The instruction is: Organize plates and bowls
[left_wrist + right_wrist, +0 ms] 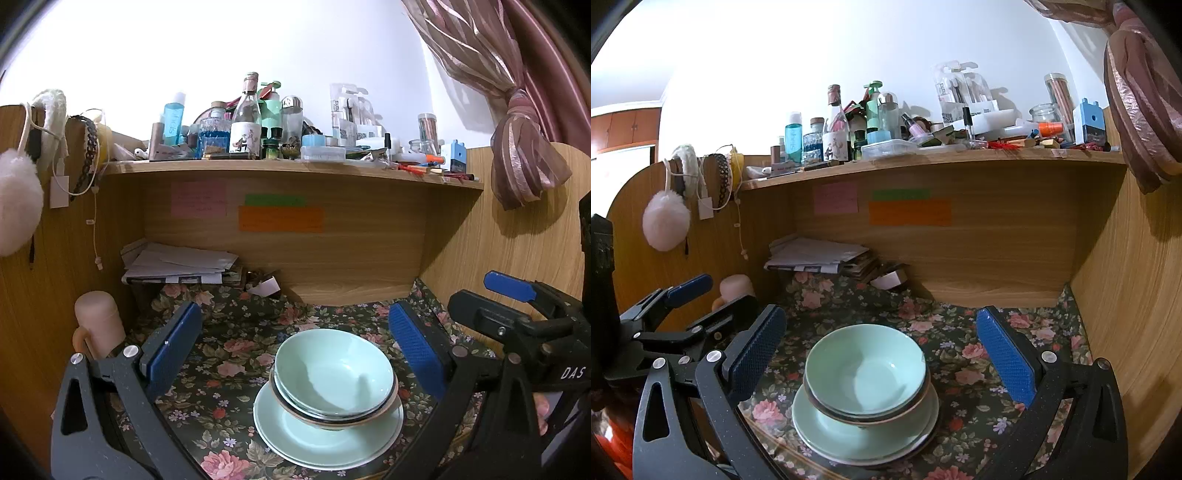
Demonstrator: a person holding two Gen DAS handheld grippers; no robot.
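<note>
Pale green bowls sit nested on a stack of pale green plates on the floral desk cloth. The stack also shows in the right wrist view, bowls on plates. My left gripper is open and empty, hovering just behind the stack, blue pads spread wide. My right gripper is open and empty, its pads on either side of the stack and above it. The right gripper also shows at the right of the left wrist view; the left one shows at the left of the right wrist view.
The floral cloth covers a desk inside a wooden alcove. A pile of papers lies at the back left. A pink mug stands at the left wall. The shelf above is crowded with bottles. A curtain hangs at right.
</note>
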